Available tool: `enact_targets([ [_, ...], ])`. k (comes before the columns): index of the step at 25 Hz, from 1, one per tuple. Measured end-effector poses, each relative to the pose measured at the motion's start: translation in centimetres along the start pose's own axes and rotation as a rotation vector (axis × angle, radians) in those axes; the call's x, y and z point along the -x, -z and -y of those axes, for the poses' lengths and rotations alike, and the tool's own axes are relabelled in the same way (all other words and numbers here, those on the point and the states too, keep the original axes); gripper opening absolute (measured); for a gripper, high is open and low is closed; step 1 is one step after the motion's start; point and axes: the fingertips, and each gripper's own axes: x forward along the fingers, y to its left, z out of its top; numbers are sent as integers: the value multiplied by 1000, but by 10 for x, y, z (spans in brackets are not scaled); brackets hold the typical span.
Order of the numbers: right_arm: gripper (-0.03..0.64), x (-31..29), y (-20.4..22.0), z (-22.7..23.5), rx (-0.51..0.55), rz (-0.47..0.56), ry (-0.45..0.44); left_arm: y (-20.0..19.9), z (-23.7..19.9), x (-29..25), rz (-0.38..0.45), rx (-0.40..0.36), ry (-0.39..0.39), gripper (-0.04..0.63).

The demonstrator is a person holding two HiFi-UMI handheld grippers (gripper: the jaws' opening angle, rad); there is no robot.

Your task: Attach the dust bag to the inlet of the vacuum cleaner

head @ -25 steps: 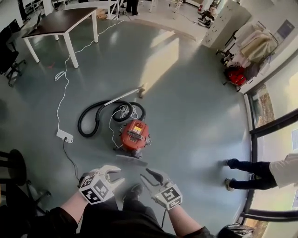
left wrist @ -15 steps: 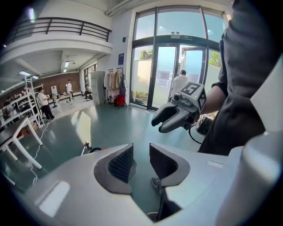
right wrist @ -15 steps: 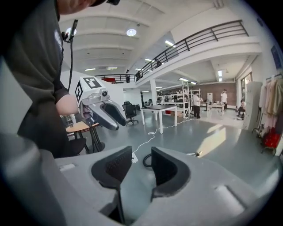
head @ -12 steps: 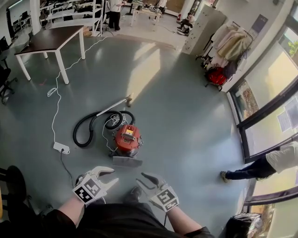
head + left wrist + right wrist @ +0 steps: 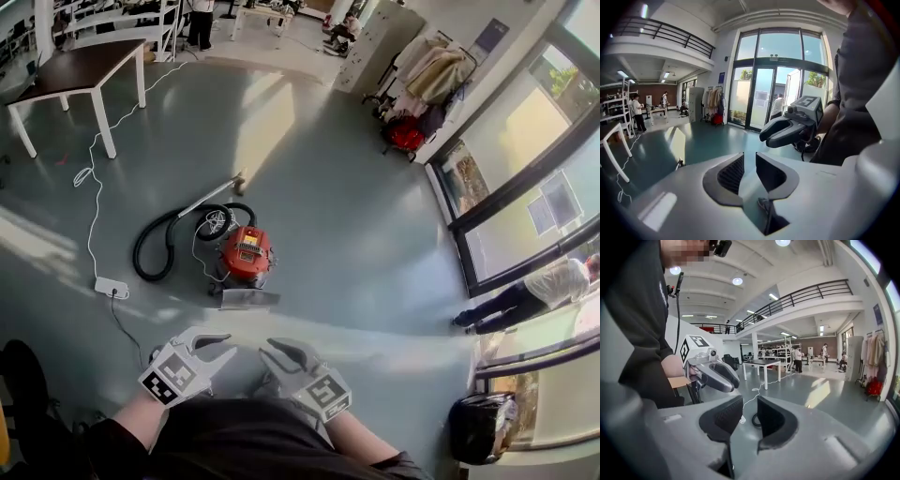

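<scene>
The vacuum cleaner's inlet is too small to be made out, and no dust bag can be told apart. A grey flat piece [image 5: 242,298] is seen at the near end of the red vacuum cleaner [image 5: 246,255], well ahead on the floor [image 5: 356,234]. Its body is aligned near-to-far, and its black hose [image 5: 141,251] is looped leftward. On the left gripper [image 5: 223,347] and the right gripper [image 5: 270,354] the jaws have just been closing to a narrow gap, and nothing is held.
</scene>
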Motion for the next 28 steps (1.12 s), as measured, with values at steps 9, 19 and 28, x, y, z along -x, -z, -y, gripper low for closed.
enact_targets([
  [9, -5, 37, -16, -5, 24, 87, -100, -28, 37, -5, 66, 37, -37, 29],
  [19, -5, 81, -22, -1, -10, 168, -232, -69, 78, -47, 115, 17, -39, 17],
  [28, -6, 88, -18, 5, -54, 193, -172, -70, 85, -41, 158, 41, -64, 17],
])
